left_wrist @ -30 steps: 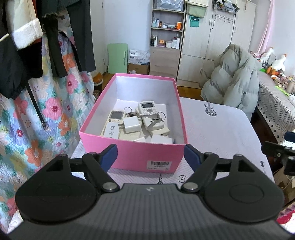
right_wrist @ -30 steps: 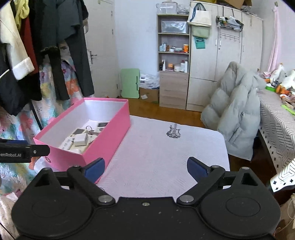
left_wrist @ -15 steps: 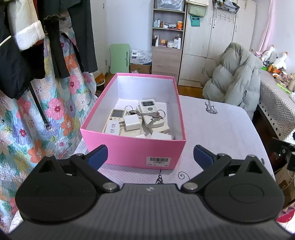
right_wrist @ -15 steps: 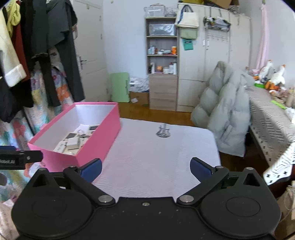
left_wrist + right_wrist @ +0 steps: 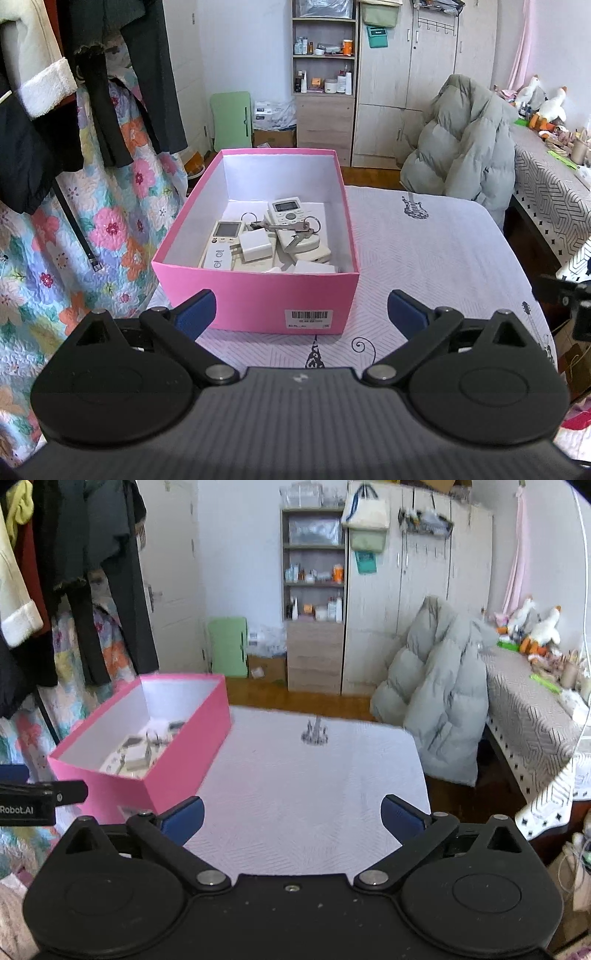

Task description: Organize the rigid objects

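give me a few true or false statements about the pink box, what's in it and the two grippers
1. The pink box has no lid on. True.
2. The left gripper holds a set of keys. False: its jaws stand open and empty; the keys lie in the box.
3. A white charger plug lies inside the box. True.
4. The box stands on the wooden floor. False: it stands on the white patterned tablecloth.
5. The right gripper is shut on a remote. False: it is open and empty above the cloth.
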Tool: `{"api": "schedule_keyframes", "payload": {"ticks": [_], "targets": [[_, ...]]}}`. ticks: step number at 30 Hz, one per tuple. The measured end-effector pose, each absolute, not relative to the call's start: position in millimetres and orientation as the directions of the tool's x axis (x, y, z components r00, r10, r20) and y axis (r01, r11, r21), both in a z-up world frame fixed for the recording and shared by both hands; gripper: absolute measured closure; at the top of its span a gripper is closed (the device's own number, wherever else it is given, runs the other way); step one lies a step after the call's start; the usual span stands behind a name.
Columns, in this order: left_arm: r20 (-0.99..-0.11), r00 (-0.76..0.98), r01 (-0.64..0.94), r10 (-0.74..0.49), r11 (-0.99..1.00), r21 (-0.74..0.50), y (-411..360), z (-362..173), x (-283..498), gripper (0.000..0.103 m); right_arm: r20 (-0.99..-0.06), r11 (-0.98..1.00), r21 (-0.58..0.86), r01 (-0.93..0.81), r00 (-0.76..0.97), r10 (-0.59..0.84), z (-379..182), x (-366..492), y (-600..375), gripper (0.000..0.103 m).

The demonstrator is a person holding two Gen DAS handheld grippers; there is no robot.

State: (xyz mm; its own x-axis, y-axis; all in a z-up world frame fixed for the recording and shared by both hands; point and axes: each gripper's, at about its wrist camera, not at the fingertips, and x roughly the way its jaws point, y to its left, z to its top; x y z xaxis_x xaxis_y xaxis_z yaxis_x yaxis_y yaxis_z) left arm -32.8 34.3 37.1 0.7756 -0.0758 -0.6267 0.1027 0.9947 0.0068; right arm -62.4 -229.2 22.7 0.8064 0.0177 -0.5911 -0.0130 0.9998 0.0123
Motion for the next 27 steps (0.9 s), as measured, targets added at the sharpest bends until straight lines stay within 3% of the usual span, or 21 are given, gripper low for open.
{"api": "schedule_keyframes", "payload": {"ticks": [17, 27], "targets": [[-0.650, 0.759, 0.056, -0.022, 0.998, 0.031, 35, 32, -25, 0.000, -0.609, 1.000, -0.016, -0.016, 0.793, 0.003, 20, -61, -227, 0.000], [-0.648, 0.762, 0.061, 0.002, 0.995, 0.075, 30, 31, -26, 0.000, -0.620, 0.998, 0.042, 0.042, 0.785, -0.007, 18, -61, -242, 0.000]]}}
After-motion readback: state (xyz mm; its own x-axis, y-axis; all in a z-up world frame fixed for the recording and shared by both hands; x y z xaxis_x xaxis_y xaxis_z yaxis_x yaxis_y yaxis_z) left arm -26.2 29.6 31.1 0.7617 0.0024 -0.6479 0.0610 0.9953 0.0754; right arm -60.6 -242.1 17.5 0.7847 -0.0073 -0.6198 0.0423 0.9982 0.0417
